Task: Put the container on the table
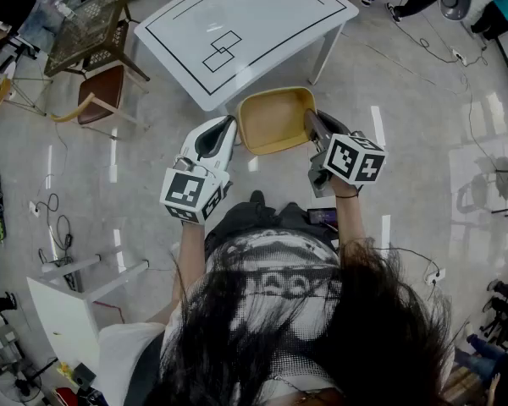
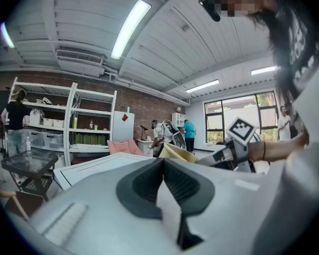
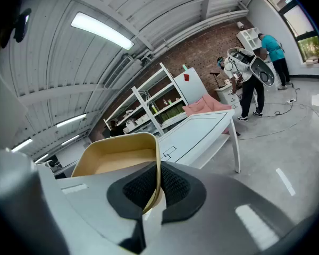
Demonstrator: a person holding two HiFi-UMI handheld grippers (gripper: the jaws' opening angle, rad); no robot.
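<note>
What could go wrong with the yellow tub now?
Only the right gripper pinches the container, by one thin rim, so it might tip or slip out. The left gripper is shut and isn't gripping it. The container hangs close to the table corner and could bump it.

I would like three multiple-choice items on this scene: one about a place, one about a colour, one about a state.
1. Where is the shallow tan plastic container relative to the white rectangular table?
A. resting on it
B. held in the air beside it
C. under it

2. What colour are the lines drawn on the table?
A. red
B. black
C. green

3. What is the right gripper doing?
A. open, empty
B. shut, empty
C. shut on the container's rim

Key: 1 B, it hangs off the tabletop's near edge; 2 B, the head view shows black; 3 C, its fingers pinch the rim.
</note>
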